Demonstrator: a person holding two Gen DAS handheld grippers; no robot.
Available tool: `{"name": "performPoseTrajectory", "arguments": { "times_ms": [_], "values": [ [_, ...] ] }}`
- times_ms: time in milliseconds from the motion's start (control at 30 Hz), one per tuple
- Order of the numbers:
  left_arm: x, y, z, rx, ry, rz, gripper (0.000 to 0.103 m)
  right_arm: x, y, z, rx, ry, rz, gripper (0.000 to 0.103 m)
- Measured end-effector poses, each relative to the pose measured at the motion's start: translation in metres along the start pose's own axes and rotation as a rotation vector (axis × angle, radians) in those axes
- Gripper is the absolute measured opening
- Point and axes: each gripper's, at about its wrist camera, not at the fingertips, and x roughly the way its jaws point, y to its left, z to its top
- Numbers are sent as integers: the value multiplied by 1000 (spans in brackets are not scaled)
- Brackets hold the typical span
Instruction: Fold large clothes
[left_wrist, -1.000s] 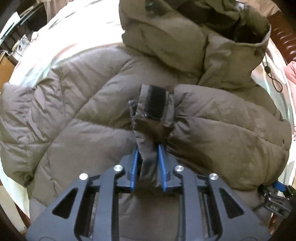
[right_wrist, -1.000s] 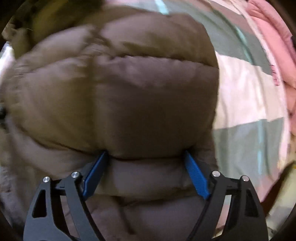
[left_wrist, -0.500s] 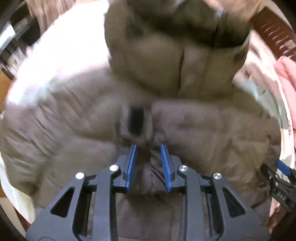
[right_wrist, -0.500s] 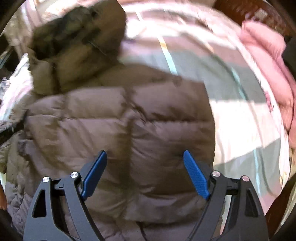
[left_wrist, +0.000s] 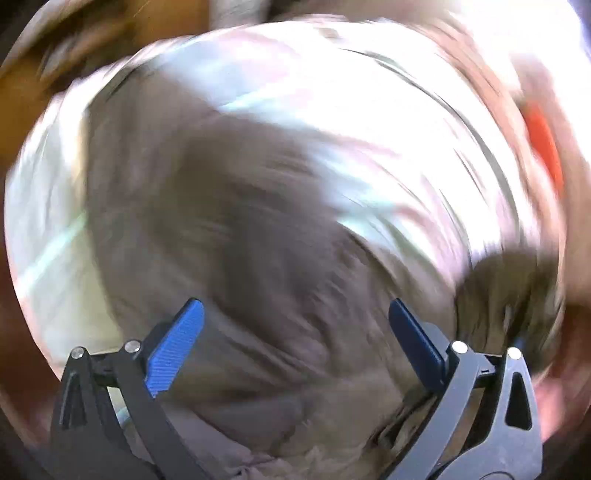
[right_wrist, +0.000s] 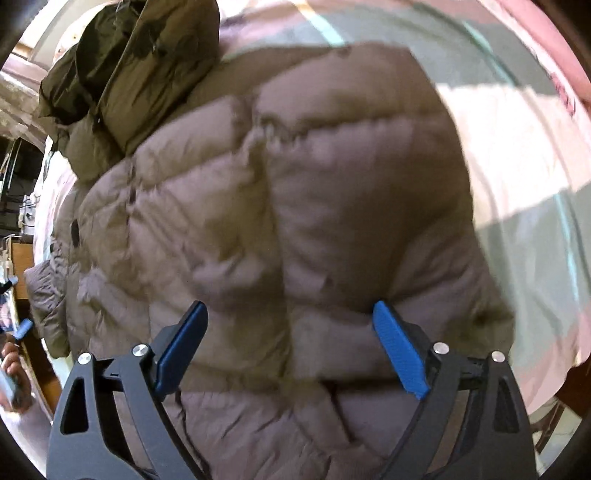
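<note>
1. The brown puffer jacket (right_wrist: 280, 206) lay spread on the bed, filling the middle of the right wrist view, with its darker hood (right_wrist: 122, 62) bunched at the upper left of the frame and the striped pink-and-green bedsheet (right_wrist: 517, 155) showing along the right edge.
2. The right tongs (right_wrist: 290, 347) stood spread wide and released, low in the frame, holding nothing; quilted fabric lay between and beyond the blue pads.
3. The left tongs (left_wrist: 293, 343) were likewise parted and empty, but that view was heavily smeared, so only a grey-brown mass, probably the jacket (left_wrist: 258, 258), could be made out under them.
4. The step in hand looked like choosing a fresh hold for the next fold of the body.
5. To do it well, each pair of tongs would need to bite a seam or the hem edge rather than a puffed panel, since the filling would squeeze out of a shallow pinch.
6. Both sides should lift together and evenly, as the bulky padding would tend to spring the fold open.
</note>
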Motion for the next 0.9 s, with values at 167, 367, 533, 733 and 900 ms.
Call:
{"name": "performPoseTrajectory", "arguments": {
  "times_ms": [167,367,533,733,900],
  "values": [
    [34,102,55,-256,82,37,101,8,31,-37,-87,14,-22,91],
    [65,132,74,-311,123,54,55,16,62,-50,-158,3,-31,91],
    [-3,80,64,-166,-107,-170,5,23,76,-46,-159,-2,-42,91],
    [-89,-63,-53,541,-137,-492,5,19,88,-36,-146,-20,-22,91],
    [-66,-129,-252,1279,128,-392,52,13,77,-27,-105,-44,-44,91]
  ]
}}
